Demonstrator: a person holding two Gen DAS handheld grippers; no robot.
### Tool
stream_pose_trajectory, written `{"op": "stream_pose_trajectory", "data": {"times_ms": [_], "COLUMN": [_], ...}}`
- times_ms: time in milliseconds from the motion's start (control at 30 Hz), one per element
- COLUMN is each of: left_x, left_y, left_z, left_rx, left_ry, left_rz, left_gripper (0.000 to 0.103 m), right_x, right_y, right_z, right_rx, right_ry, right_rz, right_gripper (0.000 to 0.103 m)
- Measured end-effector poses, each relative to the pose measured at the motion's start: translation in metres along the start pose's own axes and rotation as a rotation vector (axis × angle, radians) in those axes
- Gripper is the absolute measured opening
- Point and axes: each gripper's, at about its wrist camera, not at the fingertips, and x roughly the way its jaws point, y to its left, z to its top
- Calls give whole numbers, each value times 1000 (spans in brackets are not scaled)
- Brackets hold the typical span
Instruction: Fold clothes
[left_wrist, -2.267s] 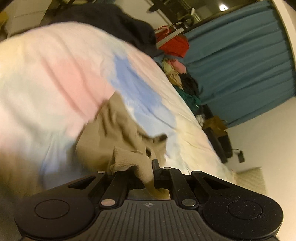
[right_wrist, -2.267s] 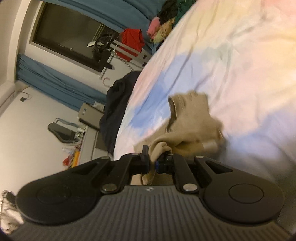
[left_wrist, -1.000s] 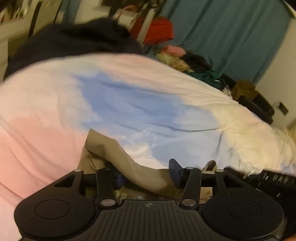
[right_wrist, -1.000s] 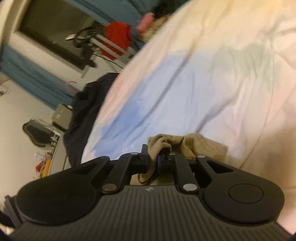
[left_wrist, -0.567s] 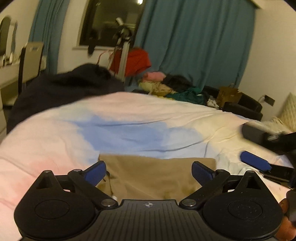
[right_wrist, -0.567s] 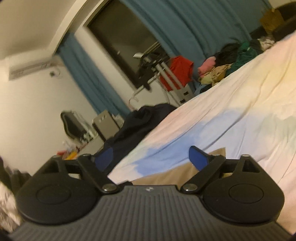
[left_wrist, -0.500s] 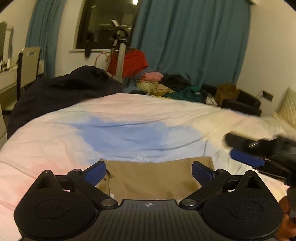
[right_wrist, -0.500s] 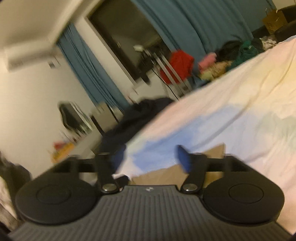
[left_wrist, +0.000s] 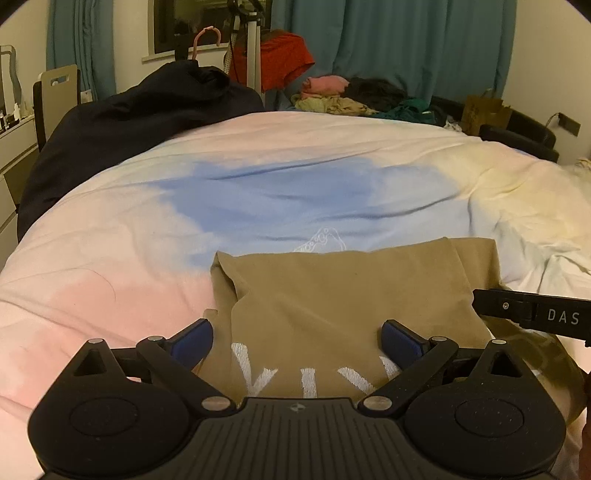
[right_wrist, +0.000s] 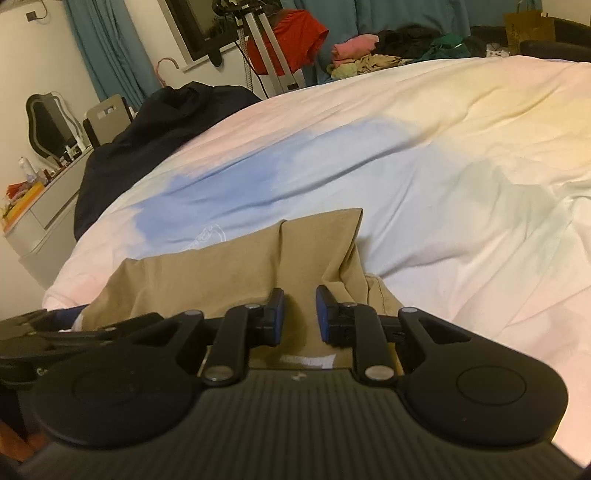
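A tan garment (left_wrist: 343, 291) with white lettering lies flat on the pastel bedspread (left_wrist: 258, 184), folded into a rough rectangle. My left gripper (left_wrist: 297, 338) is wide open and empty, hovering over the garment's near edge. The garment also shows in the right wrist view (right_wrist: 229, 273), with a vertical crease near its right side. My right gripper (right_wrist: 298, 314) hangs over that side with its jaws partly open, a narrow gap between the blue pads, holding nothing. Part of the right gripper's body (left_wrist: 532, 314) shows at the right in the left wrist view.
A dark navy garment (left_wrist: 129, 110) is heaped at the bed's far left. A clothes pile (left_wrist: 343, 96) and a red garment (left_wrist: 284, 62) on a stand lie beyond the bed, before teal curtains (left_wrist: 406, 44). A dresser (right_wrist: 40, 206) stands at left.
Both grippers held the bunched tan garment, laid it on the bed and let go. The left opened wide and now hovers closer; the right has narrowed its jaws and dropped toward the garment's right side.
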Motion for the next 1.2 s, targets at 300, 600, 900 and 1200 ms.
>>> {"op": "stream_pose_trajectory", "data": {"times_ms": [300,600,900,1200], "left_x": [-40,-88,-54,-49], "left_y": [-6,-11,3,5], "left_z": [-2,-15,-26,-28], "left_rx": [3,0,-83,-83], "left_ry": [-48,-89,73,91], "left_rz": [-47,-60,-38,-28], "left_gripper": [98,98,100,100], "right_x": [-19,-71,-43,-57], "right_y": [6,29,17,33], "right_z": [-4,-22,-33,-34], "right_rx": [-14,-66,-39,-100], "right_ry": [-27,-69,22,-57], "right_rz": [16,-1,-70,-48], "right_gripper": [25,26,43,74]}}
